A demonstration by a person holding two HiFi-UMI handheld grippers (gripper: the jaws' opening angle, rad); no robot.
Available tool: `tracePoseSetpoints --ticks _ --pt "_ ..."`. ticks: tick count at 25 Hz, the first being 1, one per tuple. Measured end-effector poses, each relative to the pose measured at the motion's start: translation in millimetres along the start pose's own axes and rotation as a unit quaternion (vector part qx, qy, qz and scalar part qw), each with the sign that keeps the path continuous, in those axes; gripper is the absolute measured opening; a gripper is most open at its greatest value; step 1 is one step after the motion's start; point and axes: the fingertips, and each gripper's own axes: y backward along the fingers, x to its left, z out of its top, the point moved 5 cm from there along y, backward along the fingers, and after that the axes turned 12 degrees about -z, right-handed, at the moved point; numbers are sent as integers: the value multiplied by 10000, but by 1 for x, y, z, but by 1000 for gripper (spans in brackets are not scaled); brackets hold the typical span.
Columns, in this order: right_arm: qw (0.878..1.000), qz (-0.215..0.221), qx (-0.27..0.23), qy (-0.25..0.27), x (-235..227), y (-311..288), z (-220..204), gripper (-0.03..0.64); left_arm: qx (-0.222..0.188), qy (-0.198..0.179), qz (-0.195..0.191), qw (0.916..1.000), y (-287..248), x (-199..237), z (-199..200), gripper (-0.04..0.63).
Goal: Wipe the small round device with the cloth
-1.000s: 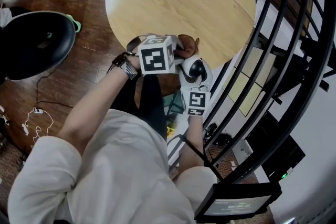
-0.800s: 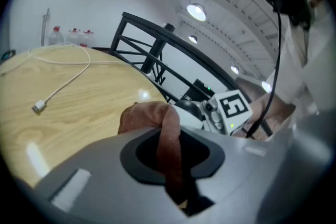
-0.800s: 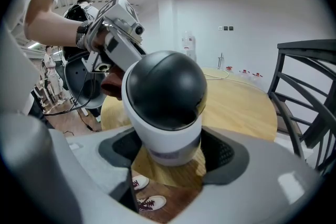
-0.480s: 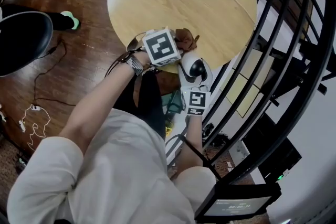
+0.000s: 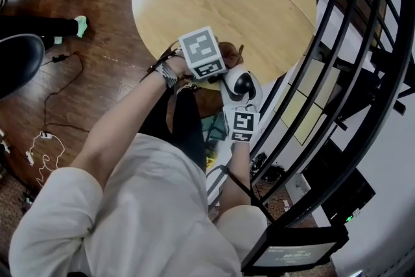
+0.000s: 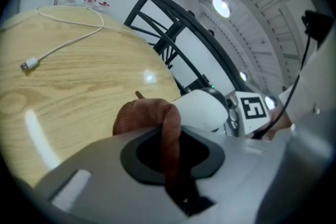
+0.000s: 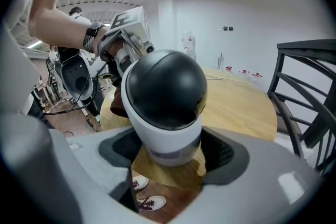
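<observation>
Fingers of the left gripper [image 6: 172, 157] pinch the brown cloth [image 6: 144, 115], having swung it up beside the small round device [image 7: 165, 97] clamped by the right gripper [image 7: 168, 165] over the bench [image 6: 79, 86] edge, ready for wiping.

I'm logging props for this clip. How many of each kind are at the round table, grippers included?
grippers: 2, left gripper and right gripper
cloth: 1
round device: 1
white cable: 1
total: 5
</observation>
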Motion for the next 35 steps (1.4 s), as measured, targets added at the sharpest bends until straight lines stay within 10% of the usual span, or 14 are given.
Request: tracePoseSetpoints --ticks 8,14,21,28,35 --pt "9997 136 153 106 3 -4 -4 350 -1131 418 -658 9905 21 -20 -5 63" --pt "9888 992 141 1107 -8 -2 -9 350 -1622 760 329 9833 32 -10 -27 64" --pt "9170 2254 12 3292 -31 -7 0 360 -2037 952 929 9700 26 -14 -44 66" --pt "8399 3248 -94 4347 -8 -21 17 376 -2424 1161 1252 9550 31 -9 -55 66" --pt "8649 3291 -24 3790 -8 -25 23 371 -2513 1076 1343 9525 39 -8 -55 66"
